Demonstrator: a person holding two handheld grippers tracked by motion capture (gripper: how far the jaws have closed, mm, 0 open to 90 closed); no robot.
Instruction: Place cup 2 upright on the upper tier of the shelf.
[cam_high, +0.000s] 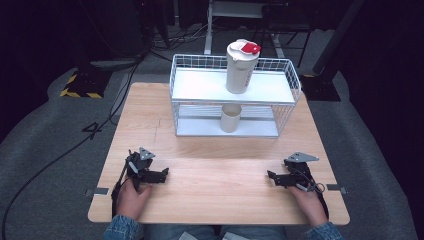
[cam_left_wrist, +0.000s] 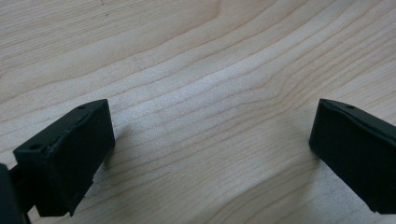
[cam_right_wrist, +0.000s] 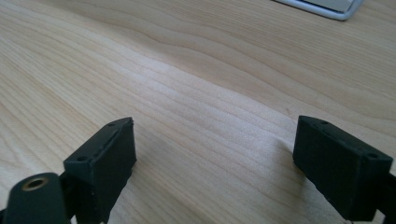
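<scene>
Both grippers, left (cam_high: 161, 175) and right (cam_high: 272, 176), rest open and empty on the table (cam_high: 210, 200). The shaker (cam_high: 241, 66) looks rigid, light, slippery; grip its mid-body.

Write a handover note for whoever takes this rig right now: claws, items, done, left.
Left claw: open, empty, resting low on the wooden table near the front left.
Right claw: open, empty, low on the table at front right.
Items: white bottle with red lid stands upright on the top shelf of the white wire rack; white cup stands on the lower shelf, directly beneath.
Done: nothing in hand, neither item touched.
Left: reach to the rack and grasp; likely the bottle or the cup.
</scene>
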